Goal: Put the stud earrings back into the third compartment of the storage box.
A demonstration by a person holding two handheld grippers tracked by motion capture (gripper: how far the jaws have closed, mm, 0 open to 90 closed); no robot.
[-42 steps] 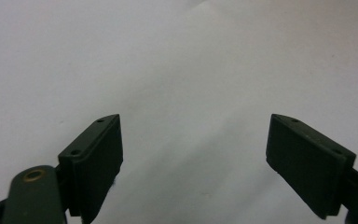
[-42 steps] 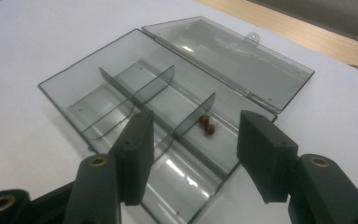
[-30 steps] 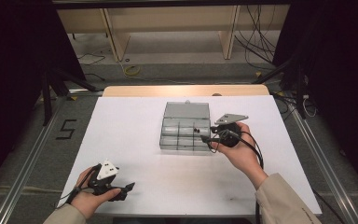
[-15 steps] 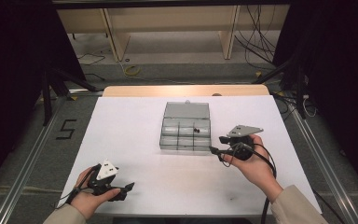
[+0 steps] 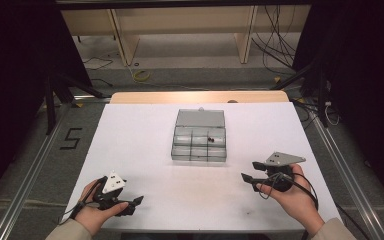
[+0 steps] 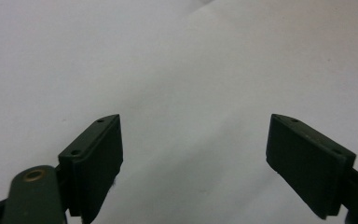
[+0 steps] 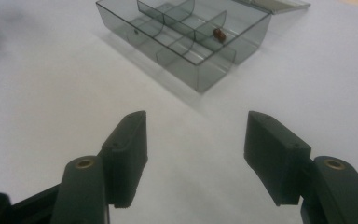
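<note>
Left gripper point(image 5: 130, 204) rests near the table's point(image 5: 145, 130) near-left corner, jaws spread with nothing between them. At the middle of the table, toward the far edge, sits the box point(image 5: 200, 136), lid laid back; a small dark piece point(image 5: 210, 139) lies in a right-hand compartment of its middle row, so the placing looks done. Right gripper point(image 5: 250, 173), near the near-right corner and well apart from the box, has just been opening and is empty. Closing the lid may remain.

Black two-jaw left gripper point(image 5: 130, 204) and right gripper point(image 5: 250, 173) — grey three-cornered top plates, brass pivot screws, black cables; beige sleeves point(image 5: 67, 231).
</note>
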